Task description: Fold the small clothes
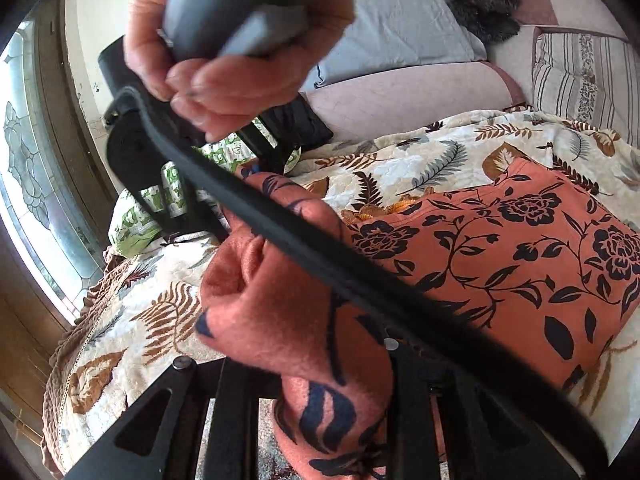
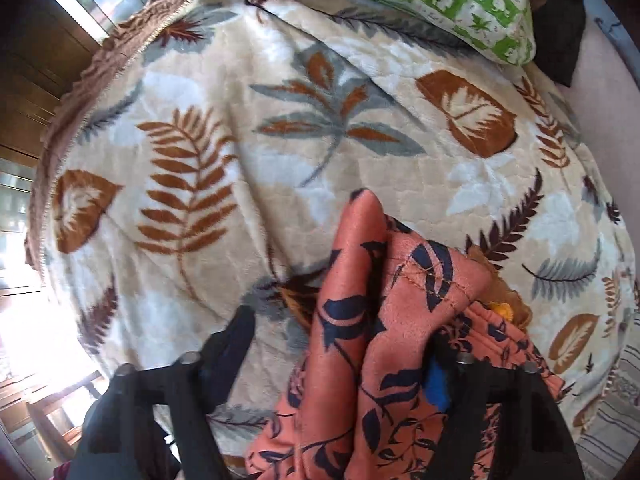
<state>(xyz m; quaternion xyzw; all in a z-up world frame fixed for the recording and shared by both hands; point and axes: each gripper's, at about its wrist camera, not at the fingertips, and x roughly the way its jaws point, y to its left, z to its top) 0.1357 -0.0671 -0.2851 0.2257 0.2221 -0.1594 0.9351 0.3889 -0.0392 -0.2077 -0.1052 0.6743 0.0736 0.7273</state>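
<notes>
An orange garment with black flowers [image 1: 500,240] lies on the leaf-print blanket [image 1: 400,160]. My left gripper [image 1: 332,396] is shut on a bunched edge of it, lifted off the blanket. A black strap [image 1: 280,216] crosses the left wrist view. The right gripper [image 1: 224,168], held by a hand [image 1: 224,76], is just beyond. In the right wrist view the right gripper [image 2: 340,340] has its jaws apart, with a raised fold of the garment [image 2: 360,320] lying between the fingers [image 2: 236,340].
A green-and-white pillow [image 2: 440,0] lies at the blanket's far edge. A pink sofa [image 1: 400,92] with grey and striped cushions [image 1: 580,76] stands behind the bed. A window [image 1: 36,180] is at the left. The blanket's brown border [image 2: 80,80] marks the bed's edge.
</notes>
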